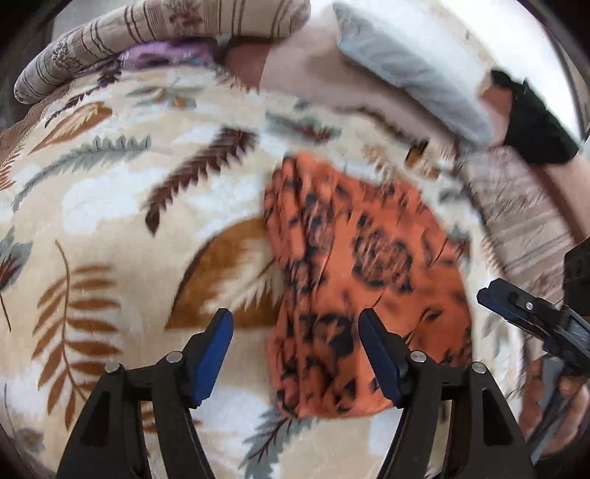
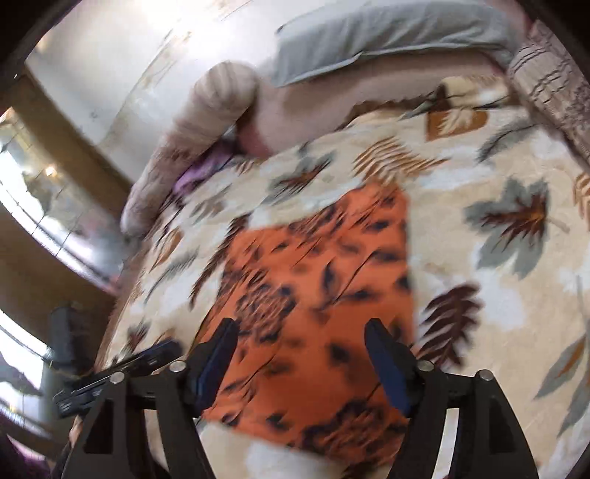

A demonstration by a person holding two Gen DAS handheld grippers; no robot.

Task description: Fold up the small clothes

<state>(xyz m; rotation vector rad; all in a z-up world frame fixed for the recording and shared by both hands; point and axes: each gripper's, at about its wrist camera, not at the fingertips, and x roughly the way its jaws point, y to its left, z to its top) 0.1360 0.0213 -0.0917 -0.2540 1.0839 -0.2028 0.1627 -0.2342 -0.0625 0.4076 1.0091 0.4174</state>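
Left wrist view: orange patterned cloth (image 1: pixel 368 280) lies flat on the leaf-print blanket (image 1: pixel 110 206) of the bed, striped bolster (image 1: pixel 147 40) and grey pillow (image 1: pixel 409 70) beyond it. Left claw (image 1: pixel 295 353) hovers spread over the cloth's near-left edge, empty. Right claw (image 2: pixel 300 363) also spread and empty above the cloth (image 2: pixel 324 280); both frames motion-blurred.

Bare blanket (image 1: pixel 110 228) left of orange cloth (image 1: pixel 354 258); pillows (image 1: pixel 405 62) block far edge.

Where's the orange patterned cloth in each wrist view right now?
Left wrist: orange cloth lies centre-right, beyond the open left hand-held gripper.
Right wrist: orange cloth lies centre, beneath the open right hand-held gripper.
Shared landmark: grey pillow at the far edge.
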